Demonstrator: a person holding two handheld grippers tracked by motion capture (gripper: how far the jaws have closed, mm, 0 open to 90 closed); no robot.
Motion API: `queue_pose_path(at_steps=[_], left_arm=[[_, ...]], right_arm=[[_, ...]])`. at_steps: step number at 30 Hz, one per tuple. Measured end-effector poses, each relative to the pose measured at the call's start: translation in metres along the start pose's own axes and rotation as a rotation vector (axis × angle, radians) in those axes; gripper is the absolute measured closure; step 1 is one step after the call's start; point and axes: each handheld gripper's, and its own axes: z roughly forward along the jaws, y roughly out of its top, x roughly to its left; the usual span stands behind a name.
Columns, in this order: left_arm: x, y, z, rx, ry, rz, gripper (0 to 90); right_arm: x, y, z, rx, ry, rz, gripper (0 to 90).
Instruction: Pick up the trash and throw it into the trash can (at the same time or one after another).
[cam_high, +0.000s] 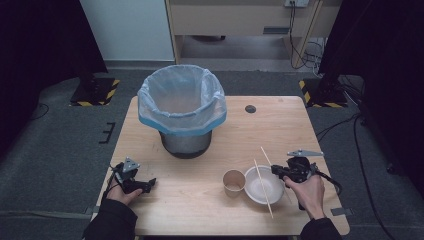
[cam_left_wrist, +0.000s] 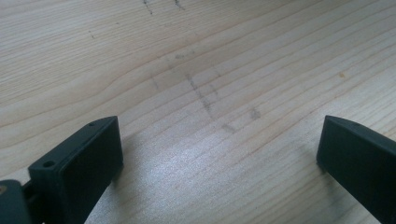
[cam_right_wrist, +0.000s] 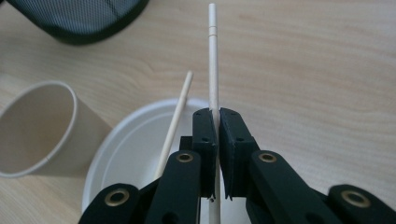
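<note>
White bowl (cam_high: 260, 186); tan cup (cam_high: 233, 182); blue-edged bin liner (cam_high: 182, 98); pale wood table (cam_high: 200, 200).

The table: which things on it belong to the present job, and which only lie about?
In use, seemingly:
chopstick clamped in right gripper
bin, a likely goal

Untouched:
second chopstick over bowl
paper cup
left gripper, open over bare wood

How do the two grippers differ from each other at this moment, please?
The left gripper has its jaws spread wide with nothing between them, while the right gripper is shut on a chopstick. The left gripper hovers over bare table; the right gripper sits at the edge of the white bowl, beside the paper cup. Both are hand-held, with black jaws.
</note>
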Motion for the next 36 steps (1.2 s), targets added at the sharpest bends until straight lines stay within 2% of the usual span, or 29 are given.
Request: queue_pose_path(at_steps=[2, 6, 7, 8, 14, 19, 20, 24, 26, 27, 29, 30, 32, 36], left_arm=[[0.0, 0.0, 0.0, 0.0, 0.0, 0.0, 0.0], [0.0, 0.0, 0.0, 0.0, 0.0, 0.0, 0.0], [0.0, 0.0, 0.0, 0.0, 0.0, 0.0, 0.0], [0.0, 0.0, 0.0, 0.0, 0.0, 0.0, 0.0], [0.0, 0.0, 0.0, 0.0, 0.0, 0.0, 0.0], [0.0, 0.0, 0.0, 0.001, 0.001, -0.001, 0.0], [0.0, 0.0, 0.0, 0.001, 0.001, -0.001, 0.0], [0.0, 0.0, 0.0, 0.001, 0.003, -0.001, 0.0], [0.0, 0.0, 0.0, 0.001, 0.004, -0.002, 0.0], [-0.001, 0.0, 0.0, 0.001, 0.004, -0.002, 0.0], [-0.001, 0.0, 0.0, 0.001, 0.005, -0.004, 0.0], [-0.001, 0.0, 0.0, 0.001, 0.005, -0.004, 0.0], [-0.001, 0.0, 0.0, 0.0, 0.007, -0.005, 0.0], [-0.001, 0.0, 0.001, -0.001, 0.008, -0.006, 0.0]], right_arm=[[-0.003, 0.003, -0.006, -0.053, 0.01, 0.005, 85.9], [-0.007, 0.007, -0.013, -0.115, 0.017, -0.002, 86.0], [-0.007, 0.007, -0.013, -0.115, 0.017, -0.002, 86.0], [-0.007, 0.009, -0.017, -0.145, 0.024, -0.006, 86.0], [-0.01, 0.015, -0.029, -0.233, 0.045, -0.017, 86.0], [-0.013, 0.016, -0.036, -0.304, 0.061, -0.003, 86.0], [-0.013, 0.016, -0.036, -0.304, 0.061, -0.003, 86.0], [-0.014, 0.024, -0.047, -0.369, 0.045, -0.002, 86.0], [-0.014, 0.025, -0.049, -0.379, 0.041, -0.003, 86.0], [-0.015, 0.028, -0.053, -0.414, 0.043, 0.009, 86.0], [-0.017, 0.031, -0.056, -0.443, 0.04, 0.014, 86.0], [-0.017, 0.031, -0.056, -0.443, 0.04, 0.014, 86.0], [-0.017, 0.036, -0.062, -0.491, 0.055, 0.03, 86.0], [-0.016, 0.046, -0.068, -0.554, 0.079, 0.033, 86.0]])
